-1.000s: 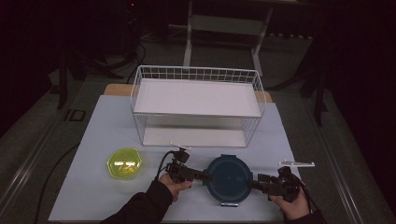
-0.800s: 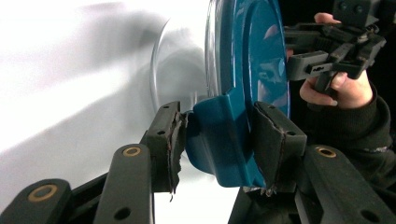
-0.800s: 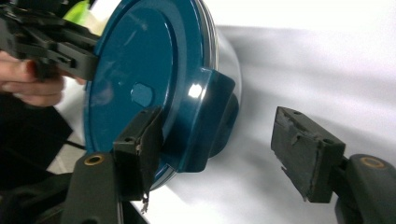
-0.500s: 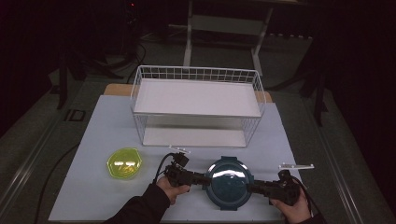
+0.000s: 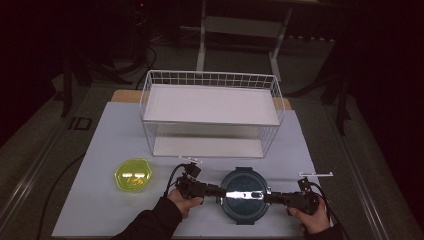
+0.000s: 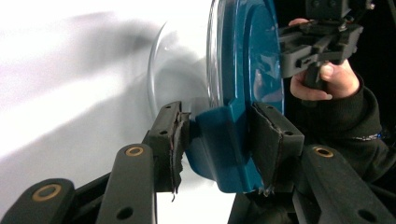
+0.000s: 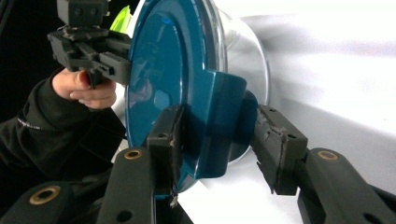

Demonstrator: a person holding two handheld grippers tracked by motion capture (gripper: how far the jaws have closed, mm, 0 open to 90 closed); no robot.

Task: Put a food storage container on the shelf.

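Observation:
A round clear container with a teal lid (image 5: 243,195) stands at the front middle of the white mat. My left gripper (image 5: 219,192) comes in from the left, and the left gripper view has it (image 6: 219,123) shut on the lid's left clip tab (image 6: 219,140). From the right, my right gripper (image 5: 268,196) reaches the opposite tab. Its jaws have just been closing, and in the right gripper view they (image 7: 217,123) straddle the right tab (image 7: 219,116) with the pads against it. Each gripper view shows the other hand beyond the lid.
A yellow-green lid (image 5: 133,175) lies on the mat to the left of my left hand. A white wire two-tier rack (image 5: 210,82) stands behind the container, across the mat's far half. The mat's front edge (image 5: 100,232) runs close under both hands.
The right gripper's jaws have closed in on the lid's right tab. A bright glare has appeared across the lid. The left gripper has stayed on its tab.

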